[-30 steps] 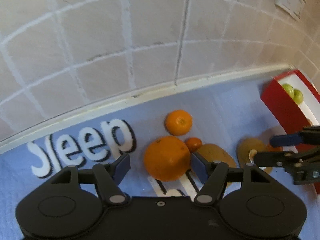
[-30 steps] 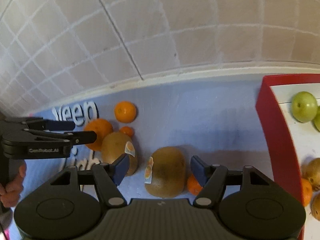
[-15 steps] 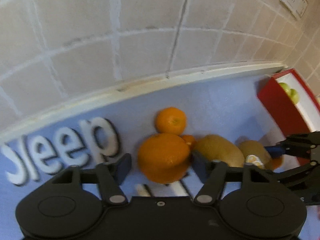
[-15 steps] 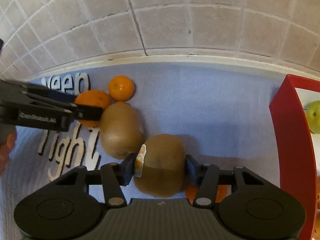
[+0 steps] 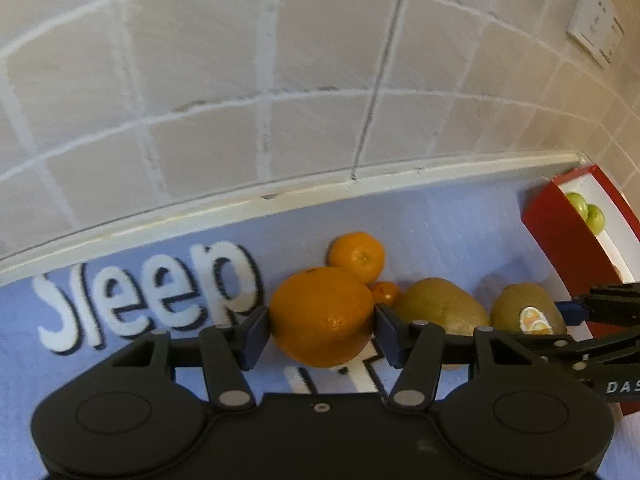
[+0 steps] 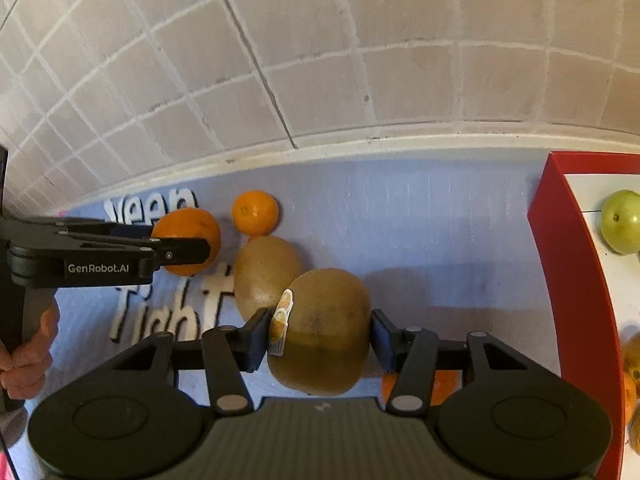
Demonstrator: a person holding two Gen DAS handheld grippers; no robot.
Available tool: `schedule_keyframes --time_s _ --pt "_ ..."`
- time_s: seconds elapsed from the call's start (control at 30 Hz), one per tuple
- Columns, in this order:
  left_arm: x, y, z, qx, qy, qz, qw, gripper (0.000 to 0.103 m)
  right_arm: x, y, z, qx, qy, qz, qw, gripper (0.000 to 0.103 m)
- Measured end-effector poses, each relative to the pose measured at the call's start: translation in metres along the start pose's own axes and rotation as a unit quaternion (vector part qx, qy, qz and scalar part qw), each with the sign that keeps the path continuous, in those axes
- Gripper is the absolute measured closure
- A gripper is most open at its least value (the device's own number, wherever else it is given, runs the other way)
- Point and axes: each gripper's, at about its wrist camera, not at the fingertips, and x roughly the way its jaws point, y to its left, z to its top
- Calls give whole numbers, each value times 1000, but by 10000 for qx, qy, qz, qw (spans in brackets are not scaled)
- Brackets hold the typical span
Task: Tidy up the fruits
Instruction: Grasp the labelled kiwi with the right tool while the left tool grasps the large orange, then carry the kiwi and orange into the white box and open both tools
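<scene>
two grips, left fingers [image 5: 260, 334] clamped on big orange [image 5: 322, 316], right fingers [image 6: 256, 338] on stickered kiwi [image 6: 320, 330], perhaps lifted, small orange [image 6: 418, 388] beneath only in right view

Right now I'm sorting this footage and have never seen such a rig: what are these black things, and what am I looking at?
Each picture comes from a camera on a hand-held two-finger gripper, looking along its fingers; there is no robot arm. In the left view, the left gripper is shut on the large orange. In the right view, the right gripper is shut on a stickered kiwi. On the blue lettered mat lie a second kiwi and a small mandarin. The red box at right holds green fruit.
</scene>
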Motion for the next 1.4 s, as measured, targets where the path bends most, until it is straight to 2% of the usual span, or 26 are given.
schedule_keyframes --time_s 0.2,0.37,0.53,0.7,0.83,1.0,1.23,1.4 --pt "-17 -4 8 -71 -184 158 9997 36 -24 -3 7 115 -254 117 9995 49" --pt "-31 -24 23 -67 -342 277 9990 36 -56 -10 15 196 -512 68 9985 49" --pt "-39 -59 36 94 -558 131 9983 36 -88 -28 18 428 -753 68 9962 49" --pt "-40 -90 46 67 -593 -183 9981 36 -109 -55 15 650 -910 -21 9937 49" --pt "-41 -119 53 284 -664 -258 9971 36 -124 -82 10 837 -1023 -143 9911 49" --pt "-37 -158 66 517 -738 -519 9946 36 -144 -119 5 1117 -1160 -314 9864 49" --pt "-23 -218 80 904 -720 -857 9896 36 -166 -173 -12 1585 -1316 -556 9770 49" --pt "-1 -259 78 1152 -551 -1085 9859 36 -173 -211 -26 1939 -1357 -655 9694 49"
